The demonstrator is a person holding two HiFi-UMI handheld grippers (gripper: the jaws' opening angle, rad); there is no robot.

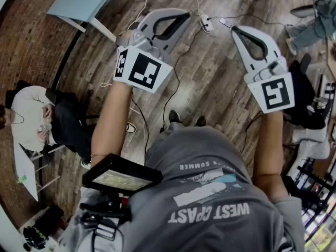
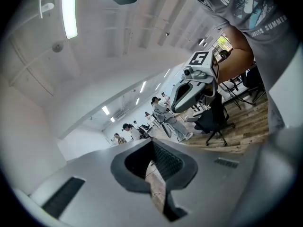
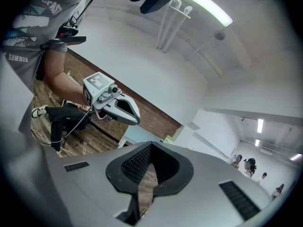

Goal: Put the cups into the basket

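Head view: person in a grey printed T-shirt (image 1: 210, 193), both bare arms stretched forward, one grey plastic tool in each hand, each with a white cube of black square markers (image 1: 139, 67) at its base. Both held in the air above the floor, touching nothing.

Left gripper view: left tongs (image 2: 152, 144) fully closed, black ribbed pads tip to tip, nothing between. Right gripper view: right tongs (image 3: 150, 148) also closed at the tips, nothing held, only floor showing through the loop.

Cups and basket: not seen in any view.

Surface below is a dark wood plank floor (image 1: 210, 88) with a white power strip (image 1: 206, 22) and thin cables trailing across it. Pale blue-topped counter (image 1: 84, 1) at upper left. Seated person in white top and dark trousers (image 1: 37, 119) at left; black office chair (image 1: 307, 104) at right. Small black-framed screen (image 1: 123, 176) mounted at the wearer's chest. Room has a red-brown brick wall (image 3: 151, 119), white ceiling with a long strip light (image 2: 69, 8), and several people standing far off (image 2: 163, 110).
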